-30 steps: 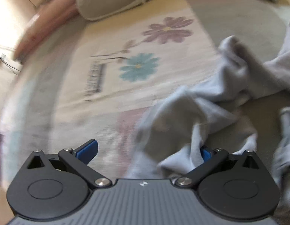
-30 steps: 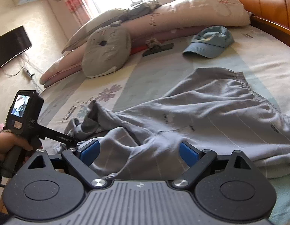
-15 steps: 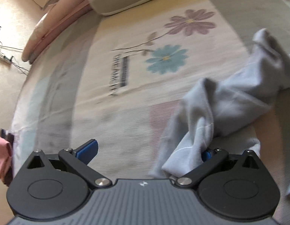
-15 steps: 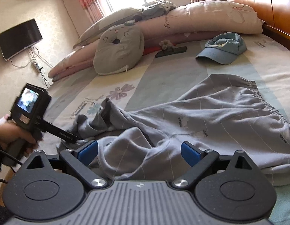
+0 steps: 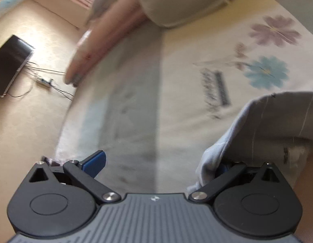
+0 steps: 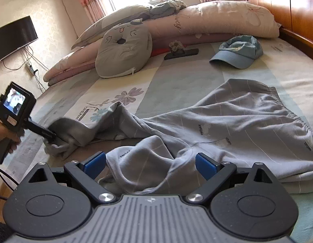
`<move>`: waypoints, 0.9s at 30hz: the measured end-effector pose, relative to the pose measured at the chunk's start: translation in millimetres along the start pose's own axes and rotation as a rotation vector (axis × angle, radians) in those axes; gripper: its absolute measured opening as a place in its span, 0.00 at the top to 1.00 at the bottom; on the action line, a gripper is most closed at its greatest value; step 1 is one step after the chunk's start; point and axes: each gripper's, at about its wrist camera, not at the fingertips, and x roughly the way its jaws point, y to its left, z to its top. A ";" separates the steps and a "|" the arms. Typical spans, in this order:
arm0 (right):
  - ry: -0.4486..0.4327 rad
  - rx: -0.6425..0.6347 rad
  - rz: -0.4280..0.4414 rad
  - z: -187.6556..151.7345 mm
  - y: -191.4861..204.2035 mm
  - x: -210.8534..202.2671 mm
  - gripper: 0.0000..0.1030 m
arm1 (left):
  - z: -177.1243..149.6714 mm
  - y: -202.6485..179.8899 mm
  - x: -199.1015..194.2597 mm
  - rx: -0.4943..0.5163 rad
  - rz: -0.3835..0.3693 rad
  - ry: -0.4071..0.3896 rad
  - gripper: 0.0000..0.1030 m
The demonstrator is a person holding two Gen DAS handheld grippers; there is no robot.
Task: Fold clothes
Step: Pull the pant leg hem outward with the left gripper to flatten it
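Nearby, grey trousers [image 6: 227,125] lie crumpled across the bed [image 6: 176,81]. Left tongs [image 5: 158,162] gape wide, cloth draped over one finger near the bed's edge. Right tongs [image 6: 150,163] hover open above the fabric.

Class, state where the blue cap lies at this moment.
In the right wrist view the blue cap lies on the bed's far right, beyond the grey trousers and just before the pink bolster.
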 end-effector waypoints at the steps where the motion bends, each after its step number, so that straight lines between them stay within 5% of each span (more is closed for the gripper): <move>1: 0.002 0.000 -0.006 0.2 3.9 1.4 0.06 | 3.0 7.1 3.4 -0.015 0.013 -0.015 0.00; 7: 0.013 -0.002 -0.045 1.3 27.4 9.8 0.05 | 18.2 38.8 25.4 -0.034 0.097 -0.102 0.00; 19: 0.028 -0.018 -0.123 4.8 75.1 26.9 0.05 | 61.2 86.1 51.4 -0.105 0.087 -0.271 0.00; 27: 0.051 -0.041 -0.147 7.7 98.4 38.9 0.05 | 57.6 96.3 62.7 -0.095 0.081 -0.349 0.00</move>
